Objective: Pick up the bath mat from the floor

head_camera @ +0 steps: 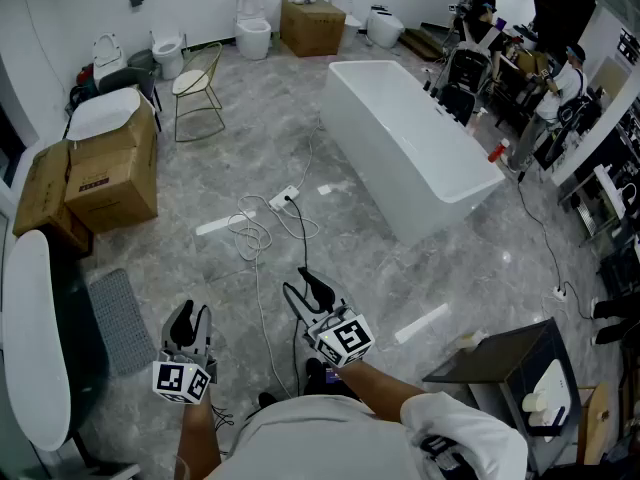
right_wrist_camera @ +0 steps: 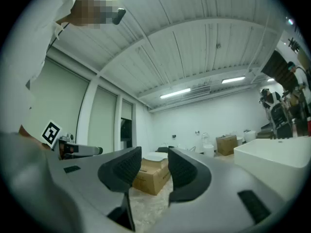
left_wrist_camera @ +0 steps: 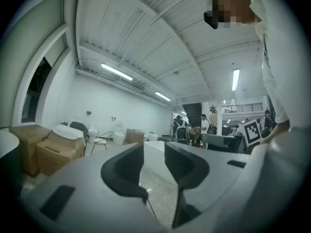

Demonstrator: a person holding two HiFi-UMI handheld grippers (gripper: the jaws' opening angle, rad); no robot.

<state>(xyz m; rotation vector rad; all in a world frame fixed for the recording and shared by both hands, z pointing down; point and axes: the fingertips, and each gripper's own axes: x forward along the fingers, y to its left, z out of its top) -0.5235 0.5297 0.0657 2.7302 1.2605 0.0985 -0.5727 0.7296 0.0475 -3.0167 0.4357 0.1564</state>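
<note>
The bath mat (head_camera: 119, 319) is a grey ribbed rectangle lying flat on the marble floor at the lower left. My left gripper (head_camera: 191, 318) hovers just right of the mat, held level, jaws open with nothing between them. My right gripper (head_camera: 294, 281) is further right, over the black cable, also open and empty. In the left gripper view the left gripper (left_wrist_camera: 154, 161) frames the distant white tub. Looking along the right gripper (right_wrist_camera: 154, 166) in its own view, only a far cardboard box (right_wrist_camera: 153, 176) shows in the gap. Neither gripper touches the mat.
A white bathtub (head_camera: 405, 148) stands in the middle right. Stacked cardboard boxes (head_camera: 110, 183) sit at the left, and a long white oval piece (head_camera: 35, 338) lies beside the mat. Cables (head_camera: 262, 233) and a power strip (head_camera: 284, 199) cross the floor. A dark stand (head_camera: 505, 368) is at the lower right.
</note>
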